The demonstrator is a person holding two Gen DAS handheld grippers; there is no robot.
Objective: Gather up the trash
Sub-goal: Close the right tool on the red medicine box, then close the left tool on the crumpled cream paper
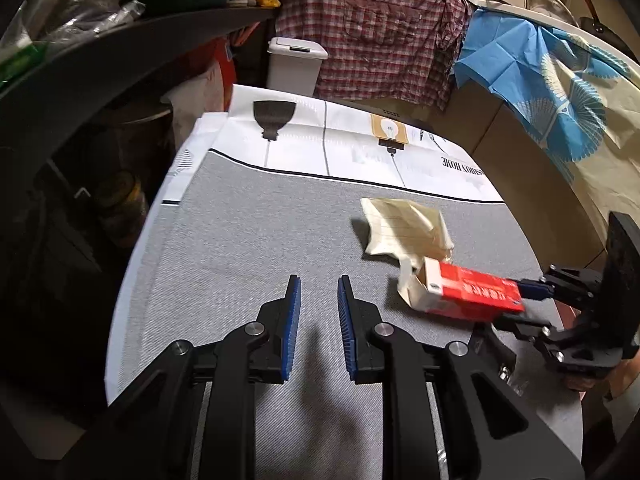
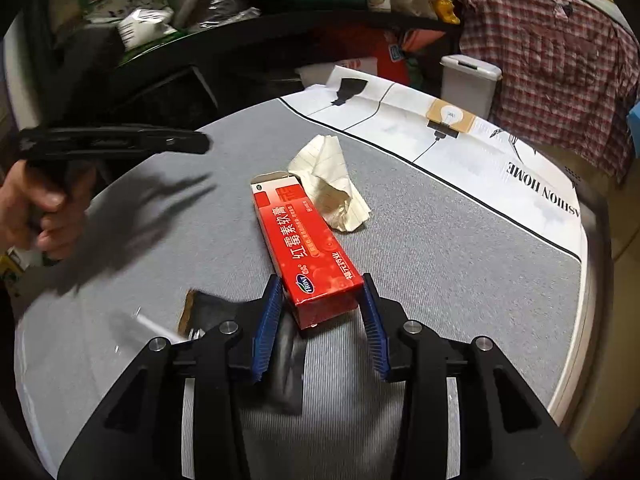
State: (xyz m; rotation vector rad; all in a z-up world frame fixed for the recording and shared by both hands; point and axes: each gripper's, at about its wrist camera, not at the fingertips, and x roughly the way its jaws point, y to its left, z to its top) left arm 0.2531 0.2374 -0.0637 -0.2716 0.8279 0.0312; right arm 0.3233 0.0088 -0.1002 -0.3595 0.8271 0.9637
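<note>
A red ointment box (image 2: 308,248) with an open far flap is held at its near end between the blue pads of my right gripper (image 2: 322,292); it seems lifted slightly off the grey table cloth (image 2: 440,264). In the left wrist view the box (image 1: 468,288) shows at the right with the right gripper (image 1: 532,292) behind it. A crumpled lined paper (image 2: 332,184) lies just beyond the box; it also shows in the left wrist view (image 1: 404,226). My left gripper (image 1: 319,292) is open and empty over the cloth, left of the box. It appears at the left of the right wrist view (image 2: 120,142).
A white lidded bin (image 1: 296,64) stands beyond the table's far edge, also in the right wrist view (image 2: 470,80). A dark wrapper and a white stick (image 2: 192,316) lie near my right gripper. Shelves with clutter (image 2: 160,20) stand left; a checked shirt (image 1: 376,36) hangs behind.
</note>
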